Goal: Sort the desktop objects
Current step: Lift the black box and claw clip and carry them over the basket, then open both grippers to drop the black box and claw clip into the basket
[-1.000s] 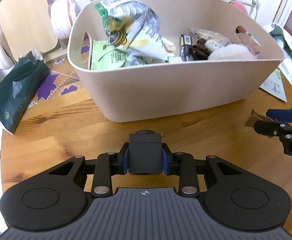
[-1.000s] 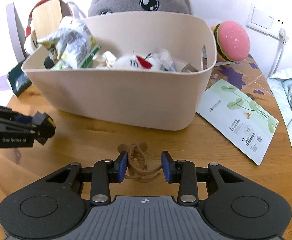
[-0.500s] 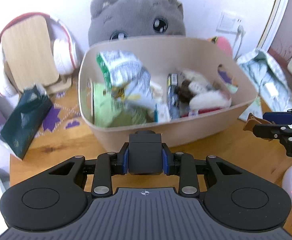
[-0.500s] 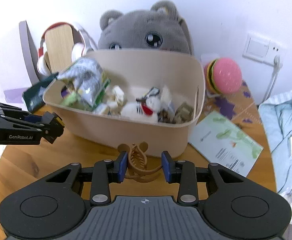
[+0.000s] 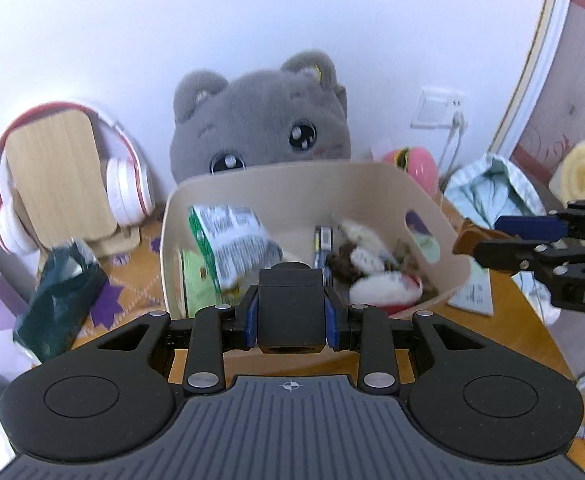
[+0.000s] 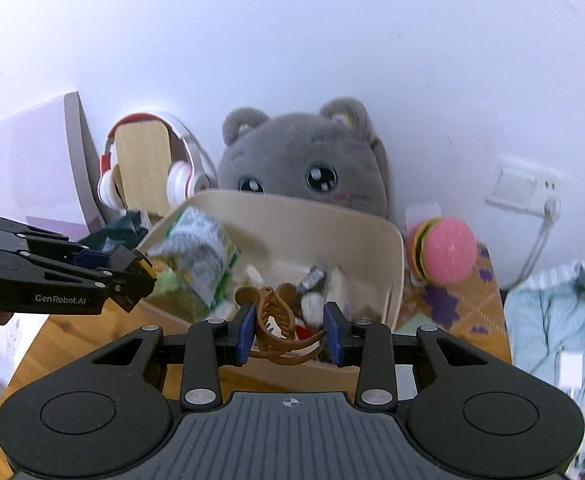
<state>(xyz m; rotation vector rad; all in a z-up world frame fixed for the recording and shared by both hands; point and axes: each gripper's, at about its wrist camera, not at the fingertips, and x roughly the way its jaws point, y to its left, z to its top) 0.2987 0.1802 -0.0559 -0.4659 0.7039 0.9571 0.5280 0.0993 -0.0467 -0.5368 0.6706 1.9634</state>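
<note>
On your left, the left gripper (image 5: pixel 291 312) is clenched on a small black plastic block (image 5: pixel 291 304), its blue pads pressing the block's two flat sides, and you are holding it above the near rim of the beige oval plastic tub (image 5: pixel 372 178) that stands on the round wooden table (image 5: pixel 504 320). That block looks rigid and fairly light; its smooth faces could slip, so keep the pads square on the flat sides, not on an edge. Inside the tub lie a crumpled green and white snack bag (image 5: pixel 232 244), a small white plush toy (image 5: pixel 384 290) and other small wrapped items, blurred here. Behind the tub sits a grey plush cat (image 6: pixel 304 168), with white and red headphones (image 5: pixel 126 184) on a wooden stand to its left. On your right, the right gripper (image 6: pixel 290 330) is closed on a brown plastic claw hair clip (image 6: pixel 276 320), pads against its curved outer arms, and it too hangs over the tub's near edge. The clip is light but springy and thin-toothed; squeeze too hard and it may flex open or snap, and the curved arms may let it twist, so a hold near the hinge looks steadier. Both items seem ready to go into the tub.
</note>
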